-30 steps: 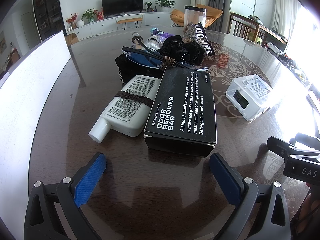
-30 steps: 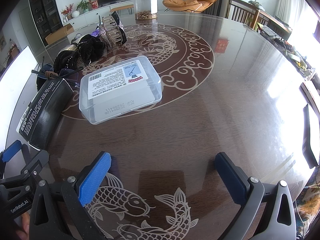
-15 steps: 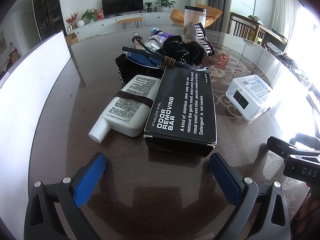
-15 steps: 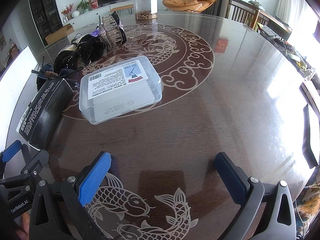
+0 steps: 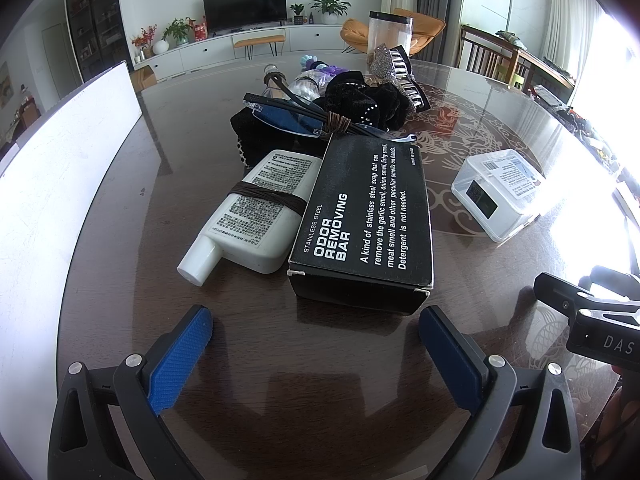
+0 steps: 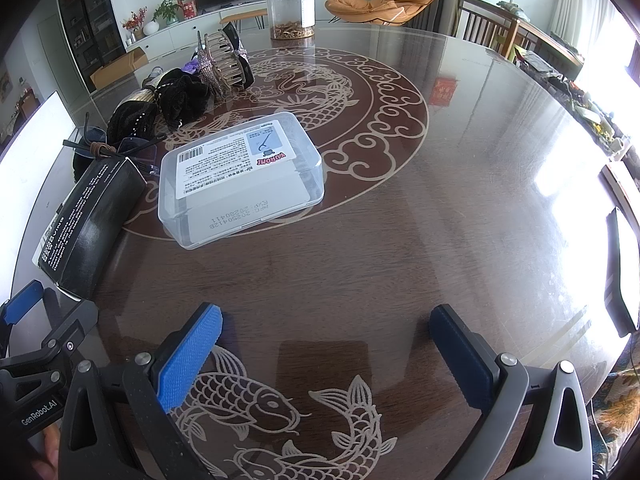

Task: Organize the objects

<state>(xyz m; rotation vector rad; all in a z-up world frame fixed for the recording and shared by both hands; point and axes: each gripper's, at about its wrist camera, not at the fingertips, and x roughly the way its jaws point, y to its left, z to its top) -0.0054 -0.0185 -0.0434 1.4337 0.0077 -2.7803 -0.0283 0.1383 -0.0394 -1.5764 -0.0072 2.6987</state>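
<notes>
Table glossy, dragon-patterned, television beyond

Glossy wood table (matt cardboard box), translucent plastic case

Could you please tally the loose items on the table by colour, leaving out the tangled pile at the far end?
Black: 1, the odor removing bar box
White: 1, the lotion bottle
Clear: 2, the labelled plastic box and the tall jar
Total: 4
</notes>
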